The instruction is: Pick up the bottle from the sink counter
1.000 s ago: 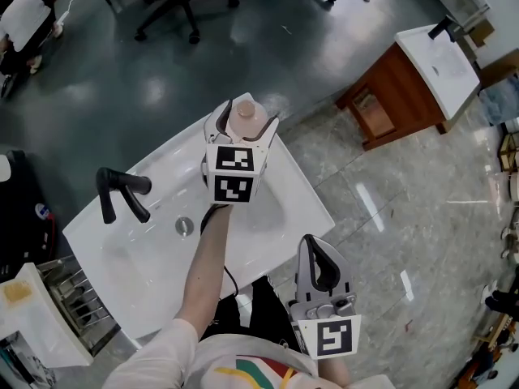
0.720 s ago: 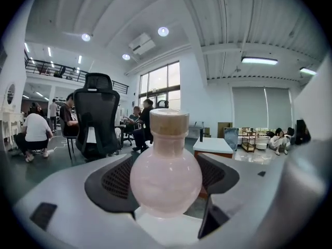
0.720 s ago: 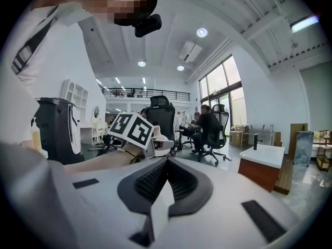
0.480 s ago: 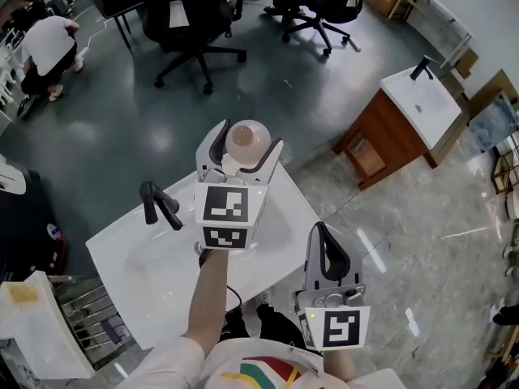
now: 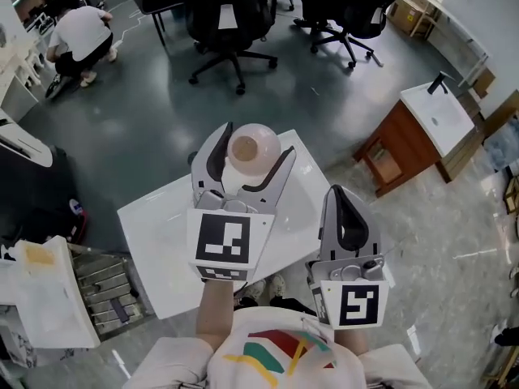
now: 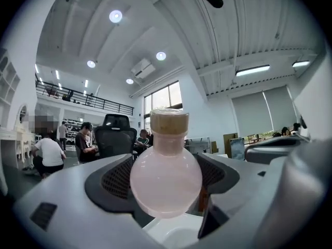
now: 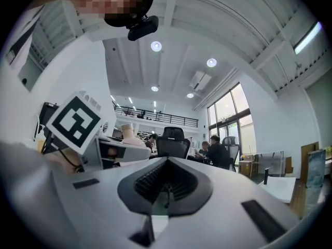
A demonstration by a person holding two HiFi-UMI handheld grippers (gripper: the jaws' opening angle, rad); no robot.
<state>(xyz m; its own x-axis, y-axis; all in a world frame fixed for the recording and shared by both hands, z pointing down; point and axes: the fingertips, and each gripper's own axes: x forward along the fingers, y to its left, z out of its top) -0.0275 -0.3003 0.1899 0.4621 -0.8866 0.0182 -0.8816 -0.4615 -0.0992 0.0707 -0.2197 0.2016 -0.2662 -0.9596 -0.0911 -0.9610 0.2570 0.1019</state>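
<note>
A round pale-pink bottle (image 5: 253,151) with a cork stopper is held upright between the jaws of my left gripper (image 5: 255,143), lifted well above the white sink counter (image 5: 154,221). In the left gripper view the bottle (image 6: 166,173) fills the gap between the two pads of the left gripper (image 6: 166,191), its cork on top. My right gripper (image 5: 340,197) hangs to the right of the left one, over the counter's near right corner, shut with nothing in it. In the right gripper view the right gripper (image 7: 166,191) has its pads together, and the bottle (image 7: 129,134) shows at the left.
A second basin on a wooden cabinet (image 5: 422,132) stands at the right. Black office chairs (image 5: 231,23) and a crouching person (image 5: 81,31) are on the dark floor beyond. A metal rack (image 5: 101,286) sits at the lower left. The faucet is hidden behind the left gripper.
The left gripper has risen toward the head camera with the bottle in it, now covering the faucet. The right gripper has come up beside it, still shut.
</note>
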